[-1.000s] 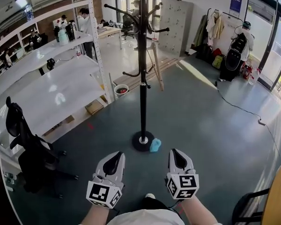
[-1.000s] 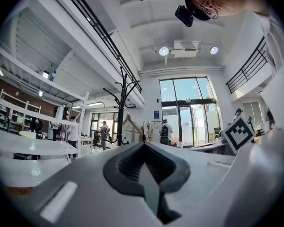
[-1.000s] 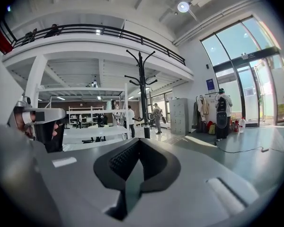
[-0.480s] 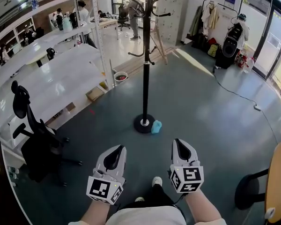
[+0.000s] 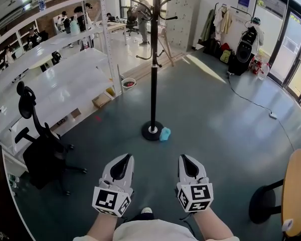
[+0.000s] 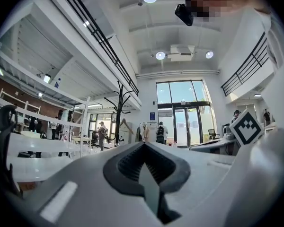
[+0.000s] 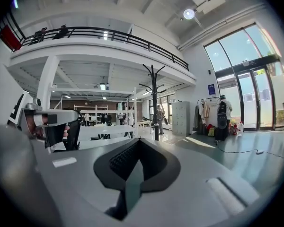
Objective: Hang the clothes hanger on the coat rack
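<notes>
Coat rack [image 5: 153, 74] sat higher in frame than a second before, upright, dead ahead and well apart, equally far from left tongs [image 5: 126, 157] and right tongs [image 5: 183, 157], both pressed together, empty; apparent clothes hanger [image 6: 125, 125] just beside its pole.

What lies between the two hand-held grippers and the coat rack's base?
Head view: only bare grey floor; a small blue container sits beside the coat rack base.

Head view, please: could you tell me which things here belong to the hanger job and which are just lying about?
For the job: coat rack; left gripper and right gripper, both shut and empty.

Lying about: blue container by the rack's base; black office chair; white shelving; floor cable.
</notes>
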The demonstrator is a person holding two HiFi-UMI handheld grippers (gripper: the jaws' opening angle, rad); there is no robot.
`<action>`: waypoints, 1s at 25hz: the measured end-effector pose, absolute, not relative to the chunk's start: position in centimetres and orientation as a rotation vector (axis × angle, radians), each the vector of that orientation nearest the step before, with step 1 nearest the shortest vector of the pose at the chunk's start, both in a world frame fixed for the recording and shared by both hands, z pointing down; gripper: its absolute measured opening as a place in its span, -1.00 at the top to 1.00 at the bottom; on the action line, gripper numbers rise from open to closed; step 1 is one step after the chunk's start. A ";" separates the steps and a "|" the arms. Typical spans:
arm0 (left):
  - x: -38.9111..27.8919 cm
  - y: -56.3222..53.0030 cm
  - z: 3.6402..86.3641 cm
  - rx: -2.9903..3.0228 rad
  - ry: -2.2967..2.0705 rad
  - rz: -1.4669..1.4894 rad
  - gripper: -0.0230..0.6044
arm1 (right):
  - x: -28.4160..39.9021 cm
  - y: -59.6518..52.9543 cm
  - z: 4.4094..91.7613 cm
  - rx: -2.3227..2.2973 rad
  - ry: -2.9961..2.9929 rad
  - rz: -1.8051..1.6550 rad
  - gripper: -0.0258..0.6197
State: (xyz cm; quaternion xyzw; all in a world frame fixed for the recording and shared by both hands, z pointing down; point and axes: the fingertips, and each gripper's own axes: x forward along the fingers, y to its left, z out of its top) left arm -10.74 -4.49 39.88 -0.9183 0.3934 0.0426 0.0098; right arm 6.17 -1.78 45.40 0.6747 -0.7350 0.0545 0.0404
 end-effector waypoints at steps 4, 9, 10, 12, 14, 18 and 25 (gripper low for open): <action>-10.0 -2.3 39.8 -2.866 1.237 0.126 0.93 | 5.6 0.4 45.5 2.018 -2.286 0.179 0.84; -9.6 0.1 39.9 -2.864 1.254 0.117 0.93 | 5.1 2.6 45.8 1.979 -2.311 0.187 0.84; -9.6 0.5 39.9 -2.864 1.255 0.117 0.93 | 5.1 2.8 45.8 1.976 -2.313 0.188 0.84; -9.5 1.1 40.0 -2.861 1.259 0.121 0.93 | 5.2 3.3 45.8 1.969 -2.319 0.188 0.84; -9.2 1.8 40.0 -2.858 1.261 0.122 0.93 | 5.4 3.9 45.7 1.958 -2.324 0.185 0.84; -8.7 2.8 39.8 -2.858 1.255 0.121 0.93 | 5.7 4.7 45.0 1.961 -2.331 0.170 0.84; -8.7 3.3 40.3 -2.865 1.249 0.096 0.93 | 5.4 5.2 45.2 1.958 -2.324 0.171 0.84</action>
